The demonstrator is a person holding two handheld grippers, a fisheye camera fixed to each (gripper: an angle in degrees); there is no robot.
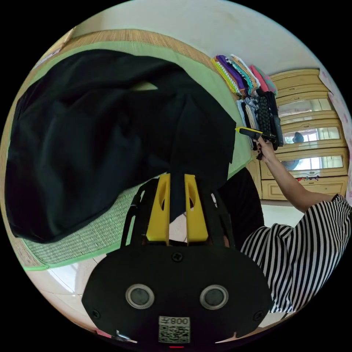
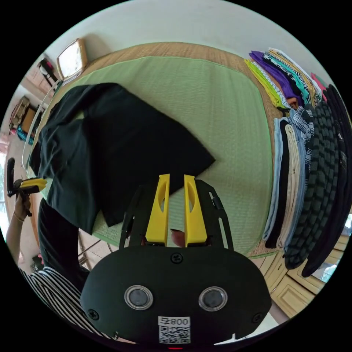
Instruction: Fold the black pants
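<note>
1. Lying bunched on the near side of the green mat (image 2: 205, 106), the black pants (image 2: 110, 154) have one pointed corner reaching toward the mat's middle, while another part hangs over the near edge.
2. In the left gripper view the left tongs (image 1: 177, 205) are clenched on a fold of the black pants (image 1: 91, 146), the dark cloth running down between the two yellow jaws.
3. In the right gripper view the right tongs (image 2: 176, 209) hover just above the mat beside the pants' corner; the jaws stand close together with nothing between them, so they look released from the cloth.
4. Beyond that corner the far half of the mat lies bare, with a woven straw mat (image 2: 190, 49) showing as a border past it.
5. A row of folded clothes (image 2: 308, 154), striped, plain, purple and green, lines one side of the mat.
6. A person in a striped sleeve (image 1: 297, 256) holds the tongs; cream cabinets (image 1: 311, 146) with glass panes stand behind, under a pale wall.
</note>
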